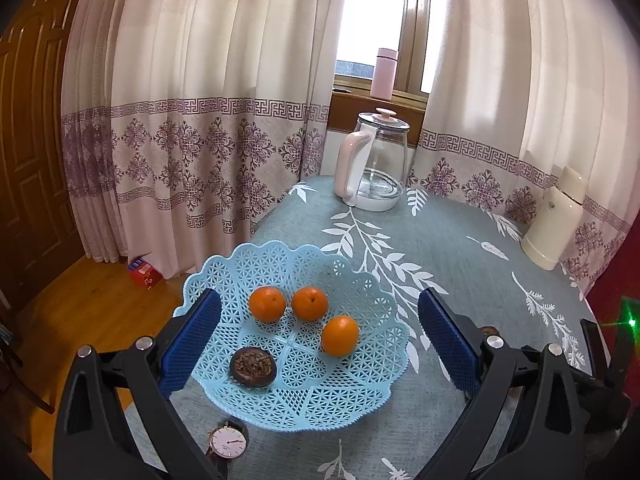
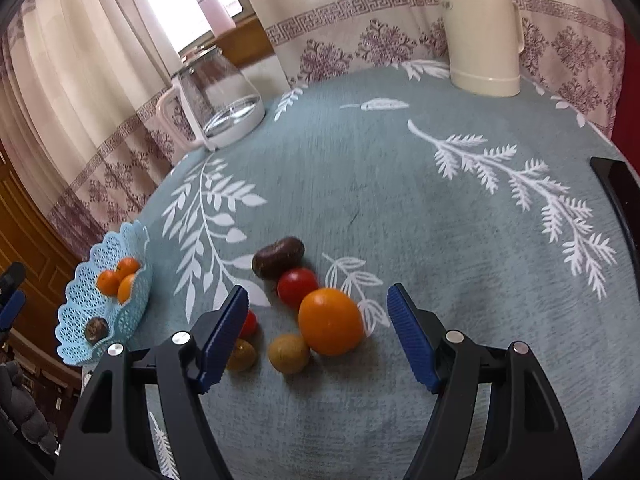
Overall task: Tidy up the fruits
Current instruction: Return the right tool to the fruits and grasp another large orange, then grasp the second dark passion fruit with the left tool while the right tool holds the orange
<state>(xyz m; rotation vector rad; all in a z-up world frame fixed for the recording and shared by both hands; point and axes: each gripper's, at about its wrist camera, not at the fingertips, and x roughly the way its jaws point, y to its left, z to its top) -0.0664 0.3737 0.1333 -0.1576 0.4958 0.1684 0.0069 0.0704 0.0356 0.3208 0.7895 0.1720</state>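
Orange [image 2: 330, 321] fruit lies on the desk [image 2: 440, 208] just ahead of the spread, empty right gripper [image 2: 318, 338], nearer its right finger, while the spread left gripper [image 1: 320, 346] hangs over the basket [image 1: 304, 396] by the desk's left edge.

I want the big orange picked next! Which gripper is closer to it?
The right gripper: the big orange sits between its open fingers. The left gripper hovers open over the blue basket, away from it.

patterned cream curtains [image 1: 208, 120], bright window [image 1: 372, 12], wooden door [image 1: 28, 140], wood floor [image 1: 92, 304], leaf-print tablecloth [image 2: 400, 208]
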